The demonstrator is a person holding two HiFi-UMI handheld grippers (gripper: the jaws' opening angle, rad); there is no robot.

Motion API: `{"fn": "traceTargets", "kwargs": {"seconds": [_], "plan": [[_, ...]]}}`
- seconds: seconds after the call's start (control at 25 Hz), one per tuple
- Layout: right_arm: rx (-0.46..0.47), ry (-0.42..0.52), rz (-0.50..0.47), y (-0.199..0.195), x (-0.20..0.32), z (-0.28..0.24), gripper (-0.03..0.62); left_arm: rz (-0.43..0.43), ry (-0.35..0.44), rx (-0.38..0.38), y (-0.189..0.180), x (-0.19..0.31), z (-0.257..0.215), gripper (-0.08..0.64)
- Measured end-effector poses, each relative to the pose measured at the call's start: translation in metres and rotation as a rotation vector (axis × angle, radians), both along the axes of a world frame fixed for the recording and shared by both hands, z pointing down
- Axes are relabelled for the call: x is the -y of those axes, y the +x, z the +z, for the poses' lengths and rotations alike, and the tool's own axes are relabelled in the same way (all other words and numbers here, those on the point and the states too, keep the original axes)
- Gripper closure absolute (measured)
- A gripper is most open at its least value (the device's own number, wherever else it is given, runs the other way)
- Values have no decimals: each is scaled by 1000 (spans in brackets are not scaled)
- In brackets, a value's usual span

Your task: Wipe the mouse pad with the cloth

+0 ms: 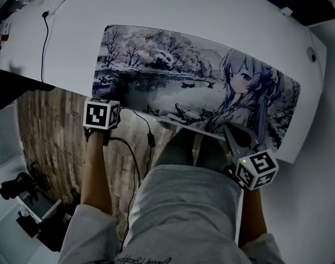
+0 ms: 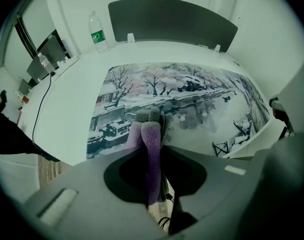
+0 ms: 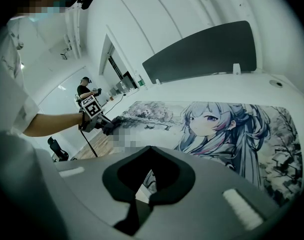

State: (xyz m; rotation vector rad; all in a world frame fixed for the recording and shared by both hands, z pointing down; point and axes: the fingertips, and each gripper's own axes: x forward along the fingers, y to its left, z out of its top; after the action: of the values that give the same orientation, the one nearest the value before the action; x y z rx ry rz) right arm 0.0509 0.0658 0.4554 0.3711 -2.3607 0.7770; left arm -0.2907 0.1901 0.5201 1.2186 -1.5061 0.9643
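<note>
Logged mouse pad lying flat on white desk, long axis running roughly 10 to 4 o'clock in head view, printed with a snowy lake scene and a long-haired drawn figure toward the 3 o'clock end. Noted near edge of pad reaching the desk's front rim.

Found left gripper at the pad's 7 o'clock corner, jaws clamped on a fuzzy purple-and-grey cloth. Saw cloth standing as a folded wad between the jaws in left gripper view, its grey tip at the pad's near-left printed area; cannot tell contact from a slight gap.

Found right gripper at the pad's 5 o'clock edge, below the drawn figure. Read jaws as drawn narrow in right gripper view, closed on the pad's near edge, with a sliver of print and white desk showing in the gap.

Recorded water bottle upright at 11 o'clock of the pad in left gripper view, well apart from it, beside a dark curved partition along the desk's far side. Recorded thin black cable on the desk at 9 o'clock of the pad, apart from it. Noted wood-grain floor under the left forearm.
</note>
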Motion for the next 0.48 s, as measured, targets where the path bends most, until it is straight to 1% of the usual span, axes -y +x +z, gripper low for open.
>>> {"fn": "traceTargets", "kwargs": {"seconds": [0.12, 0.48], "plan": [[-1, -1, 4, 16, 4, 0, 586, -3, -2, 0, 16, 5, 0, 463], [9, 3, 11, 60, 19, -2, 586, 4, 1, -36, 77, 26, 2, 463]]}}
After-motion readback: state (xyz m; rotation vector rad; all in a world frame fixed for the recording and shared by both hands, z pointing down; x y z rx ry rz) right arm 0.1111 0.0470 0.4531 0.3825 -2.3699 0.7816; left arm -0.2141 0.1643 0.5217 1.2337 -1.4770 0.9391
